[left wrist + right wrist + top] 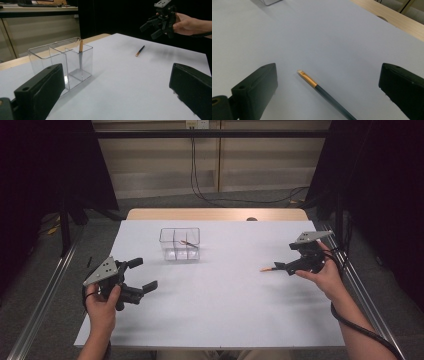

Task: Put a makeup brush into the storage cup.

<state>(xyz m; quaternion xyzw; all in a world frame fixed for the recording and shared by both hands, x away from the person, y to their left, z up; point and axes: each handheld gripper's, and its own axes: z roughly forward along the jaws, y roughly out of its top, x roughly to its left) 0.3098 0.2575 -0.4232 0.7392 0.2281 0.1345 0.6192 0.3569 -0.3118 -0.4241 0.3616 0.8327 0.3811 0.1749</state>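
Progress check: looks like pens are going into the clear divided organizer (179, 243), which sits upper centre-left of the high view on the white table sheet (215, 320). One pen (80, 53) is already standing in a compartment, leaning against the wall, orange end up; in the left gripper view it's in the right-hand front cell as seen there. So that one counts as done. Second pen (324, 94) is not yet picked: it lies flat on the sheet, centre-right of the high view, dark barrel with an orange band and pale tip. Right gripper (281, 266) is low just beside it at right of the high view; in the right gripper view the jaws are spread wide with the pen lying between them, no contact that I can see. Left gripper (142, 274) is at lower left of the high view, jaws spread, holding nothing, well apart from the organizer and pointed toward it. Remaining, as I read it: close on the loose pen, lift, carry it across to the organizer, drop it into a cell. Roughly halfway if these two pens are the whole job.
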